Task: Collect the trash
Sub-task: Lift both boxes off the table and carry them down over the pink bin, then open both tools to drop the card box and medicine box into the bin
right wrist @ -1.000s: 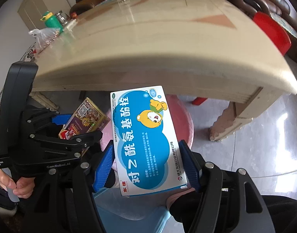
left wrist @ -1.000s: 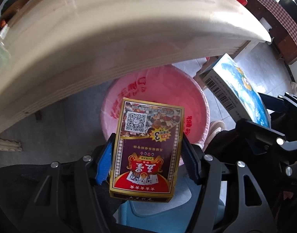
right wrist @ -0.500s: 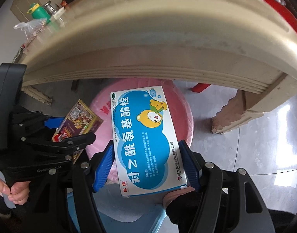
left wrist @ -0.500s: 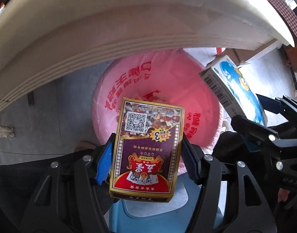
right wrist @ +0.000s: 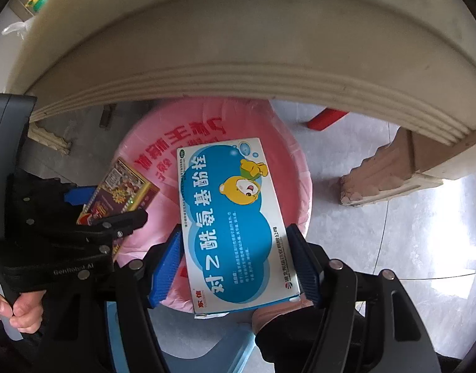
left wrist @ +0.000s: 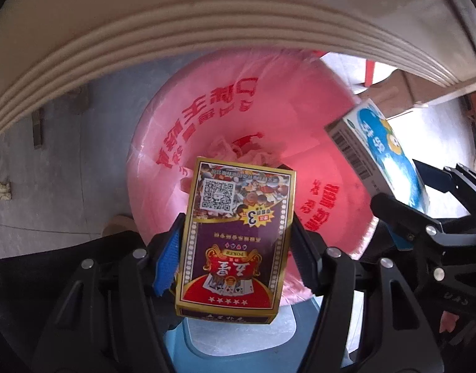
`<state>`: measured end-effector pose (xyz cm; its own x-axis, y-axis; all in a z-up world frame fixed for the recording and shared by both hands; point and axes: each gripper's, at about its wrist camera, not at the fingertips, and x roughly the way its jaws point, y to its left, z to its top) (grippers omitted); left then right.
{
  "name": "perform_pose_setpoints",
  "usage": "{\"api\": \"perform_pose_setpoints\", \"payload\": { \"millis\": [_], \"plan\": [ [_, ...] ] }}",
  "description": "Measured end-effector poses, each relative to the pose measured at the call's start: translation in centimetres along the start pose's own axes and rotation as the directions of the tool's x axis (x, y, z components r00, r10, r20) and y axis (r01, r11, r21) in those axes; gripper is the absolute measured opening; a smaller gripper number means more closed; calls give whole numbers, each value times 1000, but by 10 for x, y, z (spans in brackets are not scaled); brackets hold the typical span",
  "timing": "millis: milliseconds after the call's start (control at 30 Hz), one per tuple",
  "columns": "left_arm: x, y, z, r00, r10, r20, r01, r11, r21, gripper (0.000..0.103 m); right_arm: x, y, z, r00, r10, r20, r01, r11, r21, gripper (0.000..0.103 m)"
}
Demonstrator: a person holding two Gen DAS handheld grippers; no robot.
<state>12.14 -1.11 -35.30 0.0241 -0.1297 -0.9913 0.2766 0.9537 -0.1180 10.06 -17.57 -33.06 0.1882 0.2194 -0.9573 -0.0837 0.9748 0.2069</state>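
My left gripper (left wrist: pixel 235 245) is shut on a purple and gold poker card box (left wrist: pixel 235 233), held over the open mouth of a bin lined with a pink bag (left wrist: pixel 269 108). Crumpled white paper (left wrist: pixel 238 152) lies at the bottom of the bin. My right gripper (right wrist: pixel 235 264) is shut on a blue and white medicine box (right wrist: pixel 231 217) with a cartoon bear, also above the pink bag (right wrist: pixel 182 130). The medicine box (left wrist: pixel 378 152) shows at the right of the left wrist view; the card box (right wrist: pixel 119 195) and left gripper (right wrist: pixel 91 214) show at the left of the right wrist view.
A cream table edge (left wrist: pixel 175 31) arches just above the bin, with its carved leg (right wrist: pixel 390 174) on the grey tiled floor (right wrist: pixel 409 248) to the right. A blue plastic stool (left wrist: pixel 238 335) is below the grippers. A hand (right wrist: pixel 14 310) grips the left handle.
Both grippers have sunk below the table edge towards the pink-lined bin, which now fills more of each view. Each keeps its box.
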Motion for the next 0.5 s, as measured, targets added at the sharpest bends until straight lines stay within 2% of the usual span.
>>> {"api": "perform_pose_setpoints", "payload": {
  "millis": [333, 500],
  "plan": [
    [27, 9, 9, 998, -19, -61, 15, 998, -62, 62, 23, -2, 0, 998, 15, -61, -15, 1000, 1, 64],
    [35, 9, 12, 997, -17, -80, 12, 998, -60, 62, 30, 2, 1, 997, 17, -82, -19, 1000, -16, 65]
  ]
}}
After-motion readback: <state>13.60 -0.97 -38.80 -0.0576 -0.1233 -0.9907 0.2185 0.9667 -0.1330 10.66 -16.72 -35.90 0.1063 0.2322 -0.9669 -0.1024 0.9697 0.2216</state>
